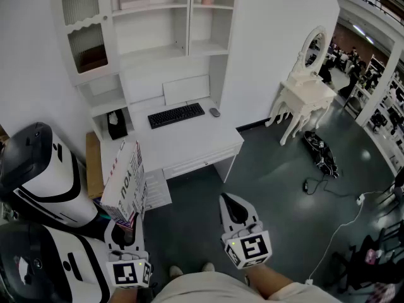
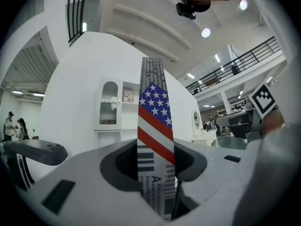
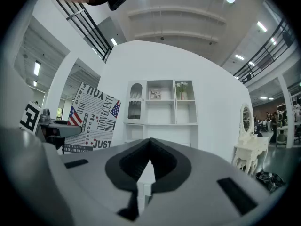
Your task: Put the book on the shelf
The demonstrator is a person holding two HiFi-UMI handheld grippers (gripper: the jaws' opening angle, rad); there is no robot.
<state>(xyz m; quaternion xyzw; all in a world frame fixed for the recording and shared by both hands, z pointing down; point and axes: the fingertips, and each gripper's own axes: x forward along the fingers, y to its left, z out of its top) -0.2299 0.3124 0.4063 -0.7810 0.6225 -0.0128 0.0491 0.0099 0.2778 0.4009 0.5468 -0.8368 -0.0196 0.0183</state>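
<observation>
The book (image 1: 124, 182), with a black-and-white text cover and a US flag print, stands upright in my left gripper (image 1: 124, 229), which is shut on its lower edge. In the left gripper view its spine (image 2: 155, 126) rises between the jaws, and both pads press on it. My right gripper (image 1: 235, 210) hovers to the right, over the dark floor, shut and empty; its tips (image 3: 149, 147) meet. The white shelf unit (image 1: 170, 17) stands ahead above the desk, and the right gripper view shows it (image 3: 162, 105) with the book (image 3: 94, 117) at left.
A white desk (image 1: 189, 141) carries a black keyboard (image 1: 176, 115), a mouse (image 1: 214, 112) and a black box (image 1: 117, 124). Loose papers (image 1: 154, 188) lie at its front left. A white vanity table (image 1: 307, 90) stands at right, with a black bag and cables (image 1: 320, 151) on the floor.
</observation>
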